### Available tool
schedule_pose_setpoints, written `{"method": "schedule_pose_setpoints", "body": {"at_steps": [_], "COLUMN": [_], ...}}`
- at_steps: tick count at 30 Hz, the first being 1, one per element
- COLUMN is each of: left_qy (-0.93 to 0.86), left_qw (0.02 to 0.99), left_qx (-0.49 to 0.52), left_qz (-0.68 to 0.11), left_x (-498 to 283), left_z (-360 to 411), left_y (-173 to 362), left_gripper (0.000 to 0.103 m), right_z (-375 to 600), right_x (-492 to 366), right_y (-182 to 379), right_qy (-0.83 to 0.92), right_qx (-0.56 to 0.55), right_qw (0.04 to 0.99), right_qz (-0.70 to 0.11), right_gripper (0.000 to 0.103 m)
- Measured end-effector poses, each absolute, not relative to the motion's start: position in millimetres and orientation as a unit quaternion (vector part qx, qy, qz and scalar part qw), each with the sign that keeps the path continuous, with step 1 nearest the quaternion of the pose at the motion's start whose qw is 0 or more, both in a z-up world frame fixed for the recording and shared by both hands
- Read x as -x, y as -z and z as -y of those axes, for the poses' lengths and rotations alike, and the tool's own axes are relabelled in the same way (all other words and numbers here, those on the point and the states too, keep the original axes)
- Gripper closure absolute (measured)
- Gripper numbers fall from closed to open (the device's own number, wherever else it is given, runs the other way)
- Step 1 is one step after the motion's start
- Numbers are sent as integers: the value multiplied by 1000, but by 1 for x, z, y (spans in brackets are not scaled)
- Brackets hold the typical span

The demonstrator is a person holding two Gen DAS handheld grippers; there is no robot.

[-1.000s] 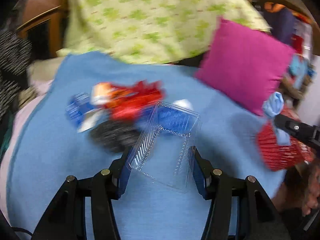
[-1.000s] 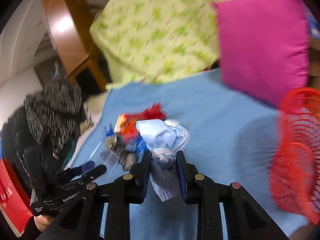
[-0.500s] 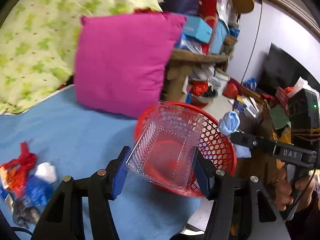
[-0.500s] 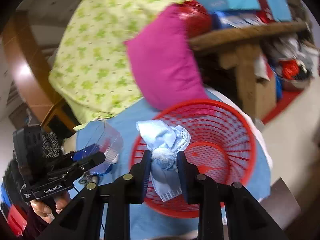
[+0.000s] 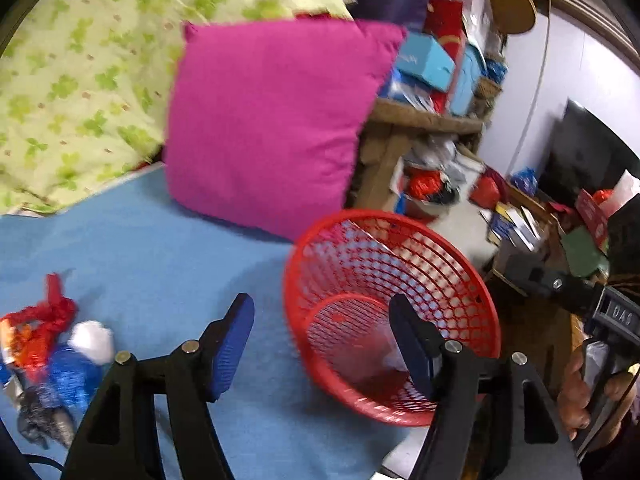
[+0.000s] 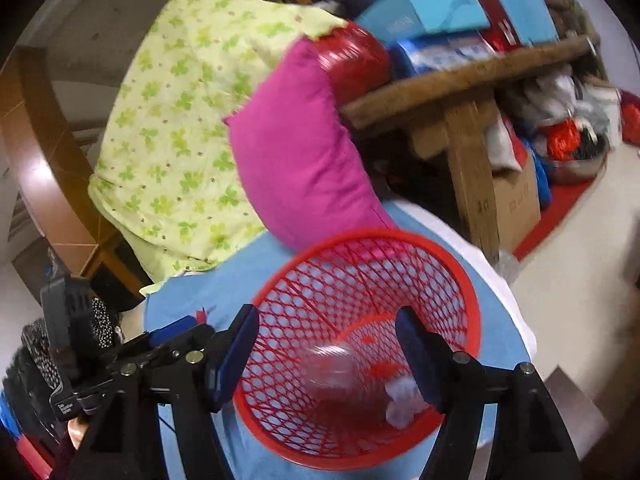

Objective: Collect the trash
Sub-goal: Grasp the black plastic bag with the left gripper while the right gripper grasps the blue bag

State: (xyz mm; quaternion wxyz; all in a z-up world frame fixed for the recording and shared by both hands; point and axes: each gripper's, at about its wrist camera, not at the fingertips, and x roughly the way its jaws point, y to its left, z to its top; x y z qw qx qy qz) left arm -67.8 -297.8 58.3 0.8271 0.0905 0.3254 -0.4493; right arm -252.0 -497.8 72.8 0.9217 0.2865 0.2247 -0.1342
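Above the red mesh basket (image 6: 460, 280) on the blue bedcover (image 5: 152, 248), the left claw (image 5: 322, 344) and right claw (image 6: 326, 350) have just been opening and stand wide, empty. The clear plastic tray (image 6: 332, 372) and crumpled blue mask (image 6: 402, 400) lie inside the basket. More wrappers (image 5: 44, 344) lie on the bedcover near the pink cushion (image 5: 272, 120).

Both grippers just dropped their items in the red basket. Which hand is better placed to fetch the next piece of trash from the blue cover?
Probably left. The left gripper, jaws just opened and empty, has the wrapper pile close beside it. The right gripper faces only the red basket.
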Motion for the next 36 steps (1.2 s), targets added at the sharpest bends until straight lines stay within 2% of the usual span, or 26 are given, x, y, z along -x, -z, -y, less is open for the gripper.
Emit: {"method": "schedule_pose_setpoints", "body": {"at_steps": [6, 10, 15, 19, 26, 36], "left_qy": [350, 232, 103, 50, 54, 116], "left_qw": [882, 920, 930, 924, 912, 887], "left_qx": [-95, -97, -39, 11, 54, 83], "left_qz": [-301, -302, -351, -380, -403, -440], "left_x": [58, 31, -19, -45, -70, -104], "left_z": [214, 138, 33, -18, -31, -10], "left_y": [-48, -24, 16, 45, 60, 82], "left_gripper": [30, 30, 30, 30, 30, 30], "right_z": [432, 368, 297, 265, 246, 263], "right_x": [229, 184, 111, 55, -17, -69], "right_y": [-113, -117, -79, -27, 48, 104], "right_qy": [74, 11, -53, -71, -79, -63], "right_qx": [-225, -199, -205, -231, -296, -403], "right_qw": [957, 963, 944, 917, 868, 811], "right_qz": [-169, -181, -252, -317, -390, -421], "right_gripper": [28, 28, 28, 28, 28, 28]}}
